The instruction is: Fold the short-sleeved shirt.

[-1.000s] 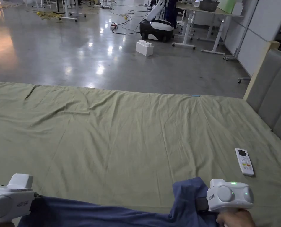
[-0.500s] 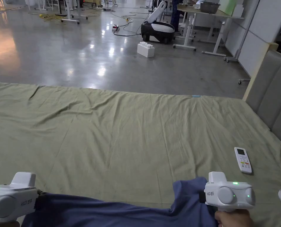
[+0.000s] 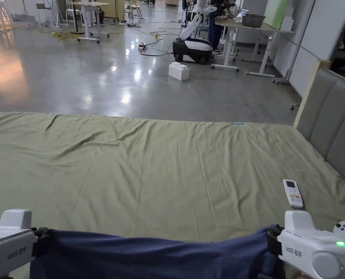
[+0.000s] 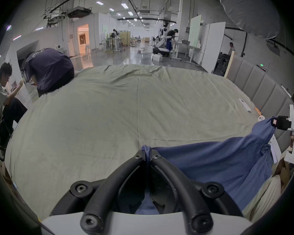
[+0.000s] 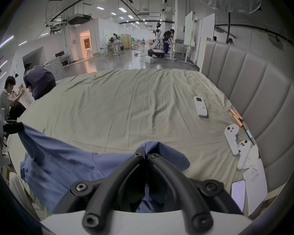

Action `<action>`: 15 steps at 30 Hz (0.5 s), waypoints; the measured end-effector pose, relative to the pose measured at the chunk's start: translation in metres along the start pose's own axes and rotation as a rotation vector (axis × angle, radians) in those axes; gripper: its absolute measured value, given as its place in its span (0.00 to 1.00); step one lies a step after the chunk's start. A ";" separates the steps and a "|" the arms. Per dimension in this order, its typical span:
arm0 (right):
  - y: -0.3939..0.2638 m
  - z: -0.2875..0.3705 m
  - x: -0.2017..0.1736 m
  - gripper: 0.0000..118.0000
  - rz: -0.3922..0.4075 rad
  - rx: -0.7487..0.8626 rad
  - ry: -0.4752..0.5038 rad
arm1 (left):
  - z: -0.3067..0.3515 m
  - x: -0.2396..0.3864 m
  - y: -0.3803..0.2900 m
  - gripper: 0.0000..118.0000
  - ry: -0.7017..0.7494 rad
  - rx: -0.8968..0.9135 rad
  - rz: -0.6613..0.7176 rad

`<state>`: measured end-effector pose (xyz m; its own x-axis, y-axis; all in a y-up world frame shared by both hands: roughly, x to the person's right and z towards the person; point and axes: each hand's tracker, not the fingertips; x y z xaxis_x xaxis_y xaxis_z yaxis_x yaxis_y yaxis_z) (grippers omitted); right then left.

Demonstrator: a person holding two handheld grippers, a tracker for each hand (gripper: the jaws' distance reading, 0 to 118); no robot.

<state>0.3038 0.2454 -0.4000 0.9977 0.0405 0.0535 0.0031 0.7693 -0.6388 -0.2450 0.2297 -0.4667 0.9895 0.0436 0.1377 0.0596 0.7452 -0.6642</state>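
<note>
Shirt taut between both clamped grippers

shirt: at near edge of bed, stretched between both grippers
left gripper: at shirt's left end
right gripper: at shirt's right end
remote: on bed, right side, beyond right gripper
headboard: along bed's right edge
two controllers: on bed, between remote and near edge, beside headboard
floor: behind bed
</note>
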 end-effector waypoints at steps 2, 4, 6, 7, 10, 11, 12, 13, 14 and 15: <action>-0.010 0.020 -0.003 0.02 0.018 0.000 -0.005 | 0.017 -0.003 -0.010 0.03 -0.002 0.017 0.002; -0.022 0.036 -0.003 0.02 0.022 0.000 -0.011 | 0.030 -0.007 -0.021 0.03 -0.008 0.022 0.002; -0.034 0.047 -0.002 0.02 0.017 -0.015 -0.014 | 0.041 -0.011 -0.034 0.03 -0.012 0.021 0.004; -0.041 0.052 -0.002 0.02 0.017 -0.025 -0.016 | 0.047 -0.012 -0.042 0.03 -0.014 0.017 0.006; -0.062 0.063 -0.002 0.02 0.029 -0.077 -0.022 | 0.058 -0.016 -0.068 0.03 -0.022 -0.020 0.011; -0.070 0.065 -0.003 0.02 0.034 -0.105 -0.023 | 0.061 -0.018 -0.078 0.03 -0.025 -0.044 0.010; -0.077 0.066 -0.003 0.02 0.037 -0.127 -0.022 | 0.063 -0.018 -0.085 0.03 -0.024 -0.064 0.008; -0.086 0.067 -0.004 0.02 0.039 -0.159 -0.028 | 0.064 -0.019 -0.094 0.03 -0.024 -0.094 0.005; -0.095 0.066 -0.003 0.02 0.055 -0.193 -0.036 | 0.064 -0.020 -0.104 0.03 -0.020 -0.130 0.002; -0.102 0.065 -0.004 0.02 0.072 -0.221 -0.040 | 0.063 -0.021 -0.111 0.03 -0.007 -0.160 0.006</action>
<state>0.2951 0.2081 -0.2853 0.9925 0.1186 0.0293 -0.0489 0.6053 -0.7945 -0.2812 0.1881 -0.3496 0.9890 0.0522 0.1381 0.0747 0.6298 -0.7731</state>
